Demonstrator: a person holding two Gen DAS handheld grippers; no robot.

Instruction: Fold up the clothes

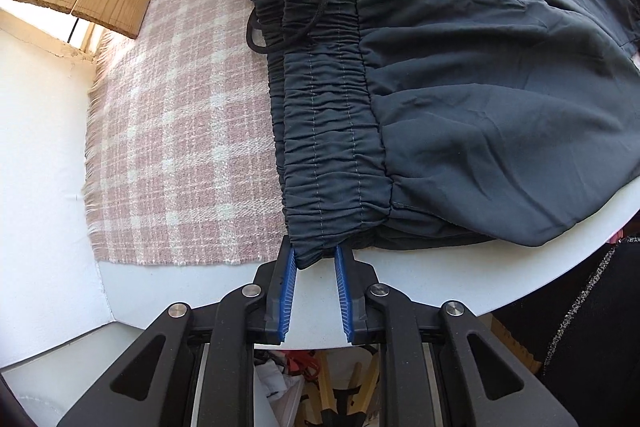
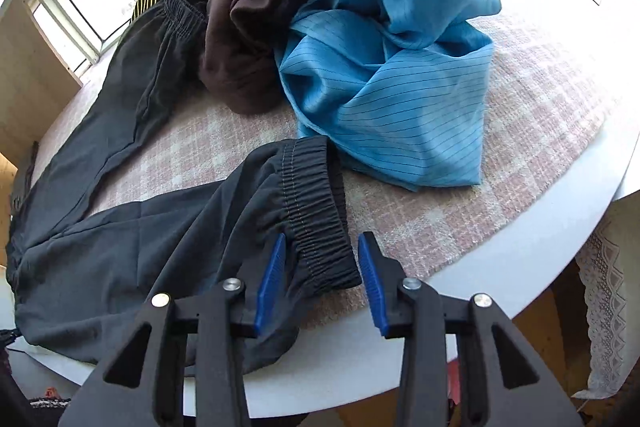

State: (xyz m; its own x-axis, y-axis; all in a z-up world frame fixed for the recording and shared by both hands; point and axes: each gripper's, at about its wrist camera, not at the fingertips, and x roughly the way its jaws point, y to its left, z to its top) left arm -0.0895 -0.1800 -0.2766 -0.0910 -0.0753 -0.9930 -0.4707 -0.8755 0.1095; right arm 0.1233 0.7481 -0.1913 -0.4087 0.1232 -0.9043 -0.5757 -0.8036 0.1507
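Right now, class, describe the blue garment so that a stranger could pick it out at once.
On the round white table, a pink plaid cloth carries a heap of clothes. The blue garment lies crumpled beside a brown garment. It alone is bright blue with thin dark pinstripes.

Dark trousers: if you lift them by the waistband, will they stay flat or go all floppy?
Probably floppy: the dark trousers are thin, wrinkled cloth, so the legs should dangle. The gathered waistband looks thicker, likely easier for the left gripper to hold.
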